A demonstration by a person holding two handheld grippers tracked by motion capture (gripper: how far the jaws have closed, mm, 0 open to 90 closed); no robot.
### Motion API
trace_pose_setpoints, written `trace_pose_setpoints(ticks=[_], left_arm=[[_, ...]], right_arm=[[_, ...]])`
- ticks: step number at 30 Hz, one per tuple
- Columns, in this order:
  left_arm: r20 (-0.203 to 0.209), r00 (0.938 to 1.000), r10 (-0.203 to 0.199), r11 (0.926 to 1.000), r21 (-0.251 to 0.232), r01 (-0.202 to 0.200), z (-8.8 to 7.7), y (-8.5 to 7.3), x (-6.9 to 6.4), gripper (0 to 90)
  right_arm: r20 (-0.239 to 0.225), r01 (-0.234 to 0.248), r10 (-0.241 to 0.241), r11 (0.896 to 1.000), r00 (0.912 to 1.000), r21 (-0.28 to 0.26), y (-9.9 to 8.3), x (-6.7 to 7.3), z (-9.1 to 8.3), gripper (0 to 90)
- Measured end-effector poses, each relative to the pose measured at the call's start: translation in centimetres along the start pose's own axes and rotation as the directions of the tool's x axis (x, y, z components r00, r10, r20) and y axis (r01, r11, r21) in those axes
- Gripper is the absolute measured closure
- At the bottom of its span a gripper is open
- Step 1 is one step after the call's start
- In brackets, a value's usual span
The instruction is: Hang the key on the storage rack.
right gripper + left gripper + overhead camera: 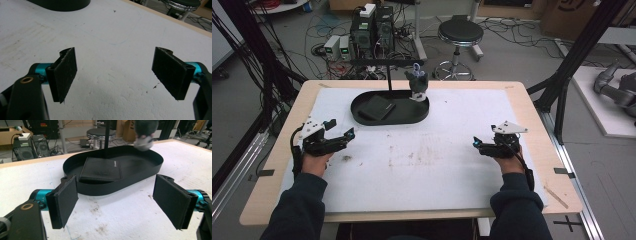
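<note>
We judge the step in hand to be the reach toward the black oval tray at the far middle of the surface, where a flat black wallet lies on the tray's floor and a small grey plush toy hangs from a black stand over the tray's right end. To do this well, we should bring the left tongs forward over the near wall of the tray rather than through it, come down at the wallet's near edge, and keep clear of the stand's post and the hanging toy. Because the wallet lies flat, we would tilt the tongs so one pad slips under an edge before closing. In the left gripper view the left tongs stand wide apart, holding and touching nothing, with the tray just beyond the pads and the wallet between them in line of sight. The right tongs are likewise spread wide, empty, hovering over the bare white surface well apart from the tray.
</note>
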State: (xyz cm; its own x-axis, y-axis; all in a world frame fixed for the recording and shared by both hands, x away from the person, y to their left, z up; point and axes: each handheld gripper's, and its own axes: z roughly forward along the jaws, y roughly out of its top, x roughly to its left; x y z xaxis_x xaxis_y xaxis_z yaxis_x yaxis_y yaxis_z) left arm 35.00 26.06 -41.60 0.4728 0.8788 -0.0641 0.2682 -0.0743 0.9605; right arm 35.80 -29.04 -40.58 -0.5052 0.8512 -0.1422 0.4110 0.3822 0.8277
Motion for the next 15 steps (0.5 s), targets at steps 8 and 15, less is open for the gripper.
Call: trace_pose_setpoints(ticks=[8, 15], left_arm=[[0.006, 1.0000, -0.003, 0.9999, 0.015, 0.003, 0.28, -0.14, 0.00, 20.0], [0.010, 0.9999, -0.002, 0.9999, 0.017, 0.002, 0.47, -0.20, -0.04, 20.0]], right_arm=[[0.007, -0.014, 0.014, 1.000, 0.9999, 0.011, -0.27, -0.14, -0.06, 20.6], [0.013, -0.007, 0.007, 1.000, 0.9999, 0.004, -0.36, -0.13, -0.21, 20.6]])
